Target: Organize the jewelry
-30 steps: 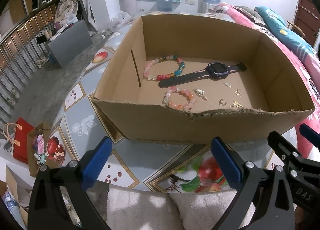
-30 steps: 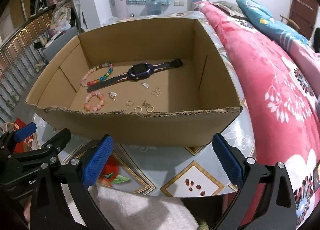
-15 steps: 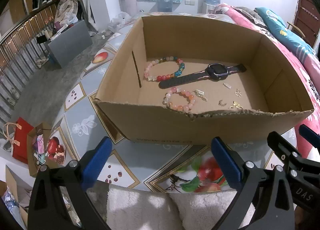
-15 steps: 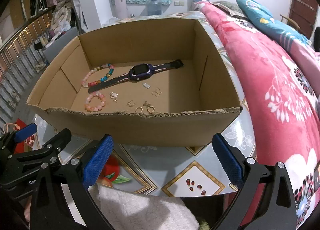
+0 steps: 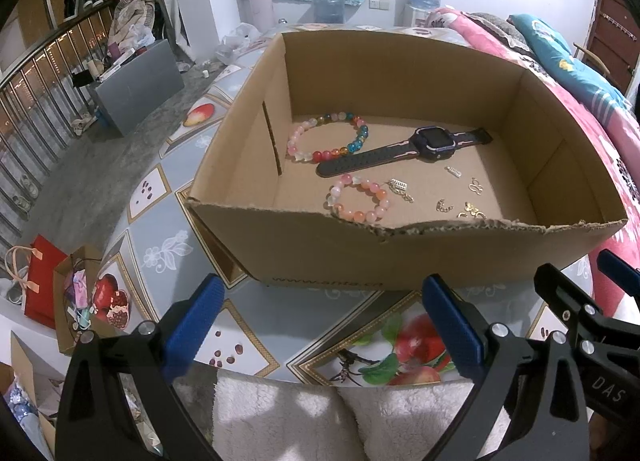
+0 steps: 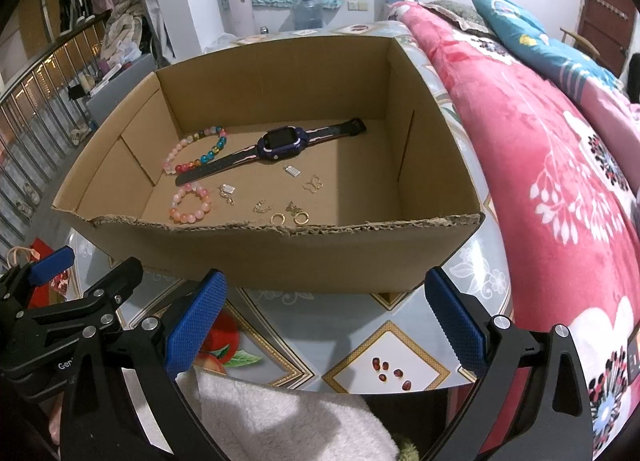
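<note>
A: Two bracelets lay on the floor of the box (image 5: 400, 257), didn't they?

B: Yes. The multicolour bracelet (image 5: 326, 137) sat toward the back left, and the pink bracelet (image 5: 360, 199) lay nearer the torn front rim. Between them ran the watch (image 5: 404, 151), its strap stretched flat and slanting across the floor, its near end just beside the multicolour beads.

A: And the small pieces?

B: Scattered to the right of the pink bracelet. A silver charm (image 6: 227, 189) lay just beside it, another charm (image 6: 293, 171) in front of the watch face, and a gold butterfly (image 6: 312, 184) near that one. Closer to the front wall were a short chain (image 6: 261, 207), two gold hoops (image 6: 289, 217) and a second small butterfly shape between them. Everything was inside the box; none of it touched a gripper.

A: Where were the grippers?

B: Both hung outside the box, in front of its near wall, over the patterned table (image 5: 160, 245). The left gripper (image 5: 320, 325) had its blue pads spread wide with nothing between them. The right gripper (image 6: 326, 311) was just as wide and just as empty.

A: Anything around that?

B: White fleece (image 6: 280, 417) showed below the pads, a pink blanket (image 6: 540, 181) ran along the right of the table, and a red bag (image 5: 40, 281) stood on the floor at left.
</note>
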